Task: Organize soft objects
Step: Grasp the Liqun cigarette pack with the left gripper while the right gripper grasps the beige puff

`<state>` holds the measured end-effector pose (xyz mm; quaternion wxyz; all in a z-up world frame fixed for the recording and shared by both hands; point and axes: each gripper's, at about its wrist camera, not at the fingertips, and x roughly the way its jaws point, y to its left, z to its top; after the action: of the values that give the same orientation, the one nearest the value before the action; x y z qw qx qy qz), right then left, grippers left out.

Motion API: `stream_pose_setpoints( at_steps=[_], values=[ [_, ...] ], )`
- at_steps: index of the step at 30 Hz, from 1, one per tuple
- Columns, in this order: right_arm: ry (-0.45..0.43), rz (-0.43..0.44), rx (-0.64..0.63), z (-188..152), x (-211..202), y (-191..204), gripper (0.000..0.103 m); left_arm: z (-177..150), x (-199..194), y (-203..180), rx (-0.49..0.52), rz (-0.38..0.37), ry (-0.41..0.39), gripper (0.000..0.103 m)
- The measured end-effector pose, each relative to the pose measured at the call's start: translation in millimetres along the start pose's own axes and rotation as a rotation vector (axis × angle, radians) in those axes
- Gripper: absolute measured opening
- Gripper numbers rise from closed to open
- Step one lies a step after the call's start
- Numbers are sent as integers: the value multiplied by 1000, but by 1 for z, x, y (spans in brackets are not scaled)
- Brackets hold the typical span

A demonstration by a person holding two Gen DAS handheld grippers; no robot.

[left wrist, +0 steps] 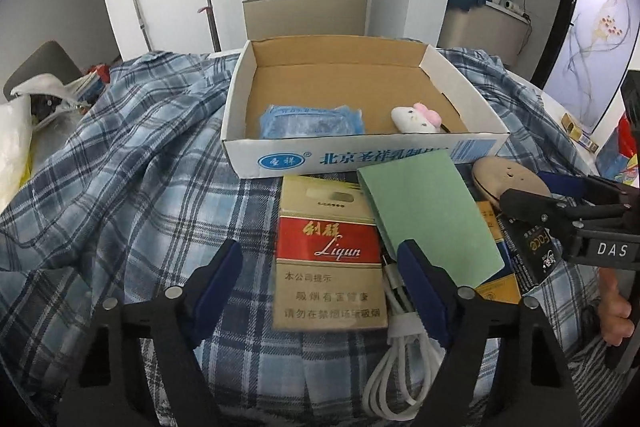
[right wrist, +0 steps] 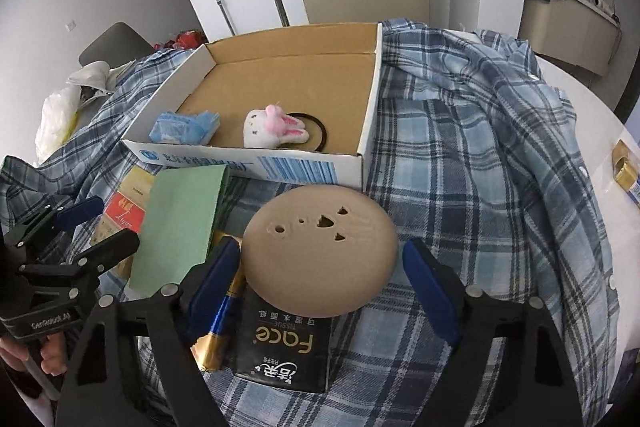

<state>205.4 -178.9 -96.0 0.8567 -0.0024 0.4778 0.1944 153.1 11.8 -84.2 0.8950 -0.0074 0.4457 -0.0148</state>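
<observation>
A white cardboard box (left wrist: pixel 360 155) (right wrist: pixel 280 163) sits on a blue plaid shirt (right wrist: pixel 480 187). In the box lie a blue soft pack (left wrist: pixel 310 121) (right wrist: pixel 184 127), a white plush toy with pink ears (left wrist: pixel 416 119) (right wrist: pixel 272 131) and a black hair band (right wrist: pixel 316 131). My right gripper (right wrist: pixel 322 251) is open, its jaws close on either side of a tan round cushion-like thing (right wrist: pixel 320 219) (left wrist: pixel 504 175) that rests on a black tissue pack (right wrist: pixel 284 347). My left gripper (left wrist: pixel 320 259) is open over a red and gold cigarette carton (left wrist: pixel 328 247), without touching it.
A green sheet (left wrist: pixel 432 223) (right wrist: pixel 180 227) leans over the carton. A white cable (left wrist: pixel 400 367) lies by my left gripper's right finger. A gold and blue box (right wrist: pixel 218 327) lies beside the tissue pack. Bags and clutter crowd the far left; a small gold box (right wrist: pixel 626 167) sits at the right.
</observation>
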Motion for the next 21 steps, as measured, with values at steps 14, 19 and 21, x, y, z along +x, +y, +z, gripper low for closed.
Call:
stream_pose_setpoints(
  at_steps=[14, 19, 21],
  values=[
    [20, -17, -13, 0, 5, 3, 79, -6, 7, -5, 40, 12, 57, 62],
    [-18, -25, -15, -1, -2, 3, 74, -7, -1, -7, 46, 10, 11, 59],
    [-53, -24, -20, -2, -10, 3, 73, -8, -11, -9, 54, 9, -41, 59]
  ],
)
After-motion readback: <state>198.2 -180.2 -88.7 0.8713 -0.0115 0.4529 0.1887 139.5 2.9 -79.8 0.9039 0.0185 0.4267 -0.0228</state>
